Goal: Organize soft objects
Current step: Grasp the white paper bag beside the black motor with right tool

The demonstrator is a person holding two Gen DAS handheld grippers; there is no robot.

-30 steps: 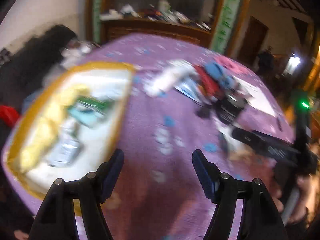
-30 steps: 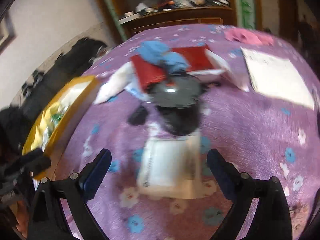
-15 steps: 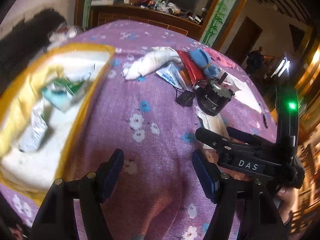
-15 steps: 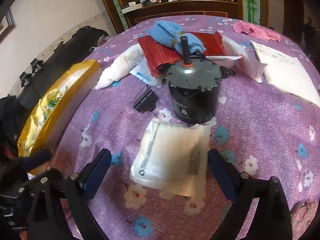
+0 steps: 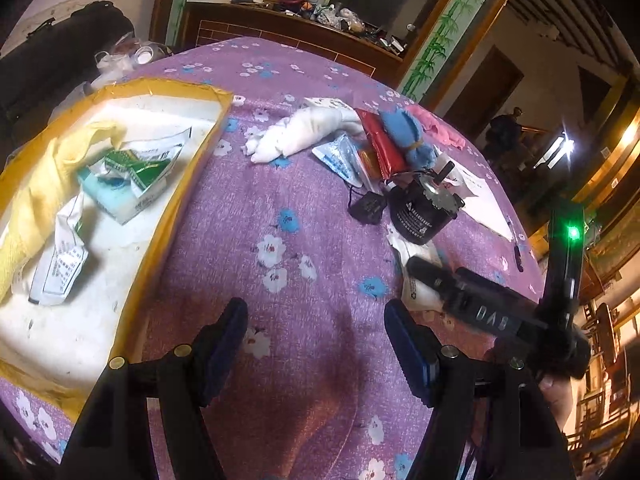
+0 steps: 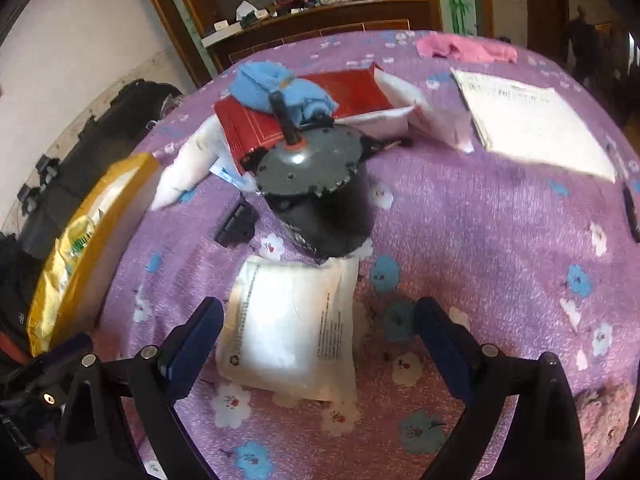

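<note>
Since the earlier frame your right tongs have closed in on the white pouch beneath the motor — both tongs empty, apart. Next: clamp the pouch's near edge and draw it clear of the motor.

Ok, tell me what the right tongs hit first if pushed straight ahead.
Probably the flat white plastic pouch lying between the open right tongs; beyond it stands the black cylindrical motor. Depth is uncertain.
</note>
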